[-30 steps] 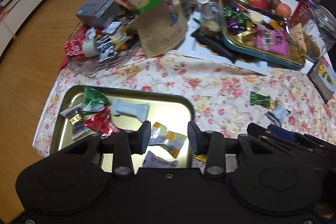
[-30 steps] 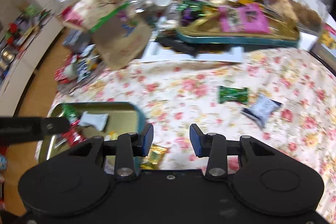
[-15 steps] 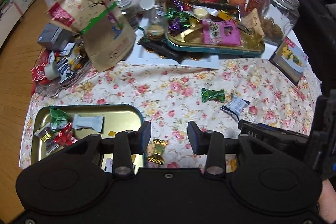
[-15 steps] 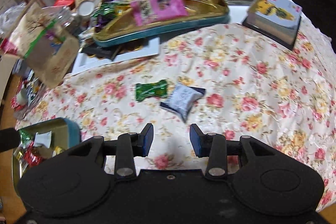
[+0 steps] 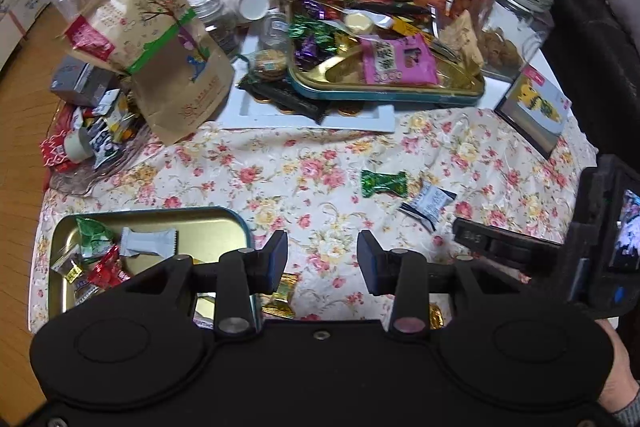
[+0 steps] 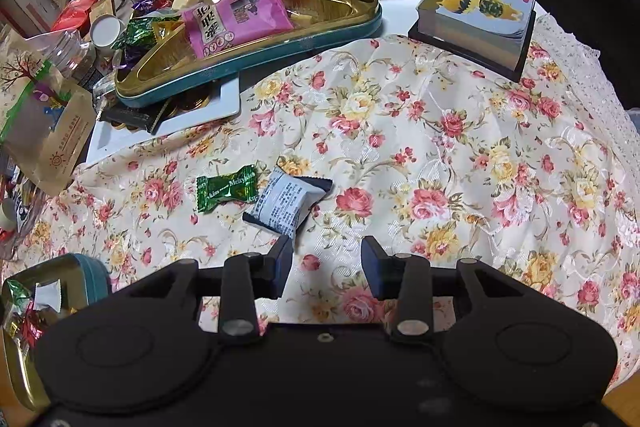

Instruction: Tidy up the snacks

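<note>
- My right gripper [image 6: 326, 267] hovers with its jaws apart and empty, just short of the blue-and-white snack packet [image 6: 286, 203]; my left gripper [image 5: 322, 261] is likewise parted and empty.
- The packet lies on the floral surface [image 6: 460, 155], touching or nearly touching the green candy [image 6: 226, 187].
- It looks light, soft and crinkly; I'd pinch across its puffed middle.
- The gold tray [image 5: 200, 223] holds several wrapped sweets.
</note>
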Motion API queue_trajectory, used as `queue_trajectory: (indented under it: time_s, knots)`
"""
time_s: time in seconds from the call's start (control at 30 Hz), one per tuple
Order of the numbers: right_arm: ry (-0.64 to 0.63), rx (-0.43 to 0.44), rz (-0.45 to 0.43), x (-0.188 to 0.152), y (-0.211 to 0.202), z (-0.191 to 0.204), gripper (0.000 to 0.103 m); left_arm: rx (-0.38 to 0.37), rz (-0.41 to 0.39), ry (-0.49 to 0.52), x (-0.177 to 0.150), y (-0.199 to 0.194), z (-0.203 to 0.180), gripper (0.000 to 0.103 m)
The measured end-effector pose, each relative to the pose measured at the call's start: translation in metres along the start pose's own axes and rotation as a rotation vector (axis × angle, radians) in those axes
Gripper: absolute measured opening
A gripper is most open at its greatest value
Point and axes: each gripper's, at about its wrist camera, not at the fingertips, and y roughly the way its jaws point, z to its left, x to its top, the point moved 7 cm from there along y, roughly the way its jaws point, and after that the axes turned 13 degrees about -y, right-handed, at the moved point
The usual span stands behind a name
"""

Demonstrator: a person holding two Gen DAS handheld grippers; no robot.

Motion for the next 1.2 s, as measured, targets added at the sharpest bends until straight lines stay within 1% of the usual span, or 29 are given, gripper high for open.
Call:
queue_trajectory:
  time_s: [0.13,0.23,0.37,0.5,0.6,0.73,0.83,0.9,1.03,1.13,1.2]
  knots:
    - [0.037,0.001,0.003,0.011,0.001,-0.005,0.042,-0.021,0.024,-0.084,0.009,0.0,0.019,0.048]
    - [0.045,0.005,-0.008,0.024,0.001,-0.003,0.041,-0.016,0.016,-0.129,0.014,-0.003,0.029,0.048]
    - [0.024,0.025,-0.024,0.04,0.006,0.008,0.041,-0.01,0.015,-0.136,0.015,-0.003,0.034,0.048]
    - [0.026,0.032,0.001,0.049,0.024,0.018,0.041,-0.04,0.032,-0.14,0.015,-0.005,0.034,0.048]
    - [0.012,0.014,0.018,0.056,0.038,0.026,0.041,-0.046,0.021,-0.134,0.017,-0.008,0.034,0.048]
    - [-0.016,0.009,-0.014,0.067,0.051,0.04,0.041,-0.066,0.011,-0.138,0.02,-0.013,0.038,0.048]
    - [-0.039,0.032,-0.02,0.072,0.063,0.052,0.041,-0.068,0.003,-0.146,0.022,-0.015,0.043,0.048]
    - [-0.048,0.042,-0.019,0.073,0.07,0.057,0.04,-0.064,0.005,-0.155,0.023,-0.013,0.046,0.048]
    - [-0.082,0.03,0.019,0.065,0.081,0.059,0.038,-0.051,0.033,-0.176,0.023,-0.004,0.048,0.048]
    - [-0.121,0.026,0.035,0.055,0.079,0.055,0.037,-0.058,0.038,-0.171,0.021,-0.004,0.044,0.048]
    - [-0.163,0.001,0.064,0.044,0.075,0.048,0.037,-0.066,0.032,-0.154,0.02,-0.007,0.04,0.048]
